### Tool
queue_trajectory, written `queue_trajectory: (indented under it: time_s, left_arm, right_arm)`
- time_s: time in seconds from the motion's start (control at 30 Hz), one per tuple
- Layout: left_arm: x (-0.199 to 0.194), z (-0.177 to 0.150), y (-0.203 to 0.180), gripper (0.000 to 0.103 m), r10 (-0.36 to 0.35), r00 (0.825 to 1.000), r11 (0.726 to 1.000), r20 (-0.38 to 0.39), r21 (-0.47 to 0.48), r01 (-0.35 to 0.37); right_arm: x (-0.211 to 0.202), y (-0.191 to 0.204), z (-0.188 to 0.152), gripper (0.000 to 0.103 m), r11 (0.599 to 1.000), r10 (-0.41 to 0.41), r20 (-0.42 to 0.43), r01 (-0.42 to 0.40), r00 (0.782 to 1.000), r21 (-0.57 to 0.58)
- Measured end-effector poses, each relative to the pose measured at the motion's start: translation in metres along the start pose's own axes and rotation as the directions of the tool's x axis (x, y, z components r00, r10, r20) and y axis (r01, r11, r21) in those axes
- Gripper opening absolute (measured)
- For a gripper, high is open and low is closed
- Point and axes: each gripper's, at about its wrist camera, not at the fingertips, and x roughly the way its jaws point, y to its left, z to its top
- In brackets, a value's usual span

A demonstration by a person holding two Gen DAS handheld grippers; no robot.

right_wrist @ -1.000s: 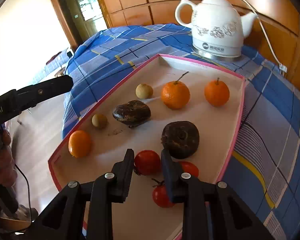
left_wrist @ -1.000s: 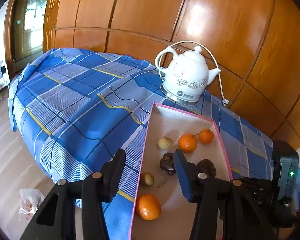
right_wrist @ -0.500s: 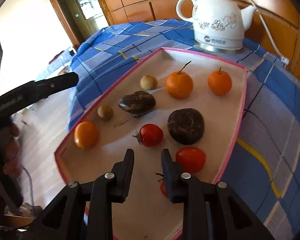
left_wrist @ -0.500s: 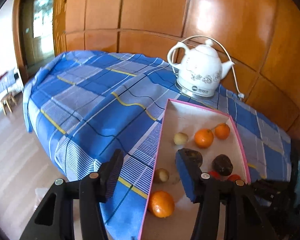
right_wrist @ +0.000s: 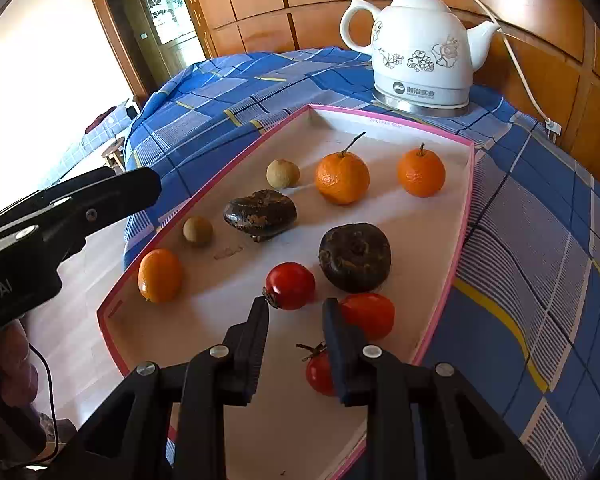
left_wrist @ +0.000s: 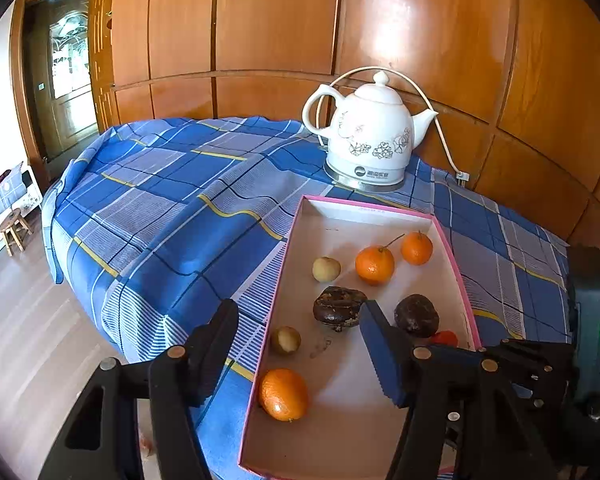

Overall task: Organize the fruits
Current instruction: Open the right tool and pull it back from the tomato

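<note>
A shallow pink-rimmed tray (left_wrist: 284, 280) (right_wrist: 460, 236) on the blue plaid cloth holds three oranges (left_wrist: 374, 265), two small tan fruits (left_wrist: 326, 269), two dark brown fruits (left_wrist: 340, 311) and three red tomatoes (right_wrist: 290, 286). My left gripper (left_wrist: 296, 320) hovers over the tray's near left rim. Its jaws are opening with nothing gripped; a tan fruit (left_wrist: 285, 341) lies below the gap. My right gripper (right_wrist: 296, 308) stands narrowly open and empty over the tray's near end, one tomato just beyond its tips, two more (right_wrist: 368, 314) beside its right finger.
A white electric kettle (left_wrist: 372, 140) (right_wrist: 420, 52) with its cord stands behind the tray against the wooden wall. A black device (left_wrist: 592, 320) with a green light sits at the right. The cloth drops off at the left toward the floor, where a small stool (left_wrist: 14, 228) stands.
The left jaws have spread wider and that gripper has shifted and rolled, showing more of the tray. The tomato seen between the right fingertips a second ago now lies just ahead of them.
</note>
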Motion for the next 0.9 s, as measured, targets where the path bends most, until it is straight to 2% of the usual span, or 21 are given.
queue_trajectory:
  time_s: [0.33, 0.5, 0.7, 0.83, 0.9]
  left_arm:
    - [0.0, -0.001, 0.0, 0.064, 0.015, 1.0, 1.0, -0.009, -0.007, -0.015]
    - [-0.003, -0.003, -0.004, 0.069, 0.021, 1.0, 1.0, 0.0, 0.003, -0.021]
    - [-0.018, -0.007, -0.011, 0.08, 0.046, 0.999, 0.999, 0.025, 0.005, -0.046]
    - [-0.033, -0.018, -0.017, 0.098, 0.059, 0.997, 0.998, 0.047, 0.005, -0.06]
    - [-0.04, -0.026, -0.021, 0.103, 0.073, 0.995, 0.997, 0.061, 0.01, -0.074]
  right_arm:
    - [-0.012, 0.004, -0.005, 0.028, 1.0, -0.017, 0.034, 0.017, 0.999, 0.0]
    - [-0.021, 0.006, -0.01, 0.028, 0.998, -0.055, 0.058, 0.055, 0.997, 0.003]
    - [-0.051, 0.008, -0.016, 0.028, 0.991, -0.13, 0.148, 0.123, 0.98, 0.054]
    - [-0.071, 0.003, -0.026, 0.031, 0.967, -0.238, 0.19, 0.215, 0.953, 0.136]
    - [-0.077, 0.0, -0.031, 0.032, 0.952, -0.287, 0.19, 0.258, 0.939, 0.166]
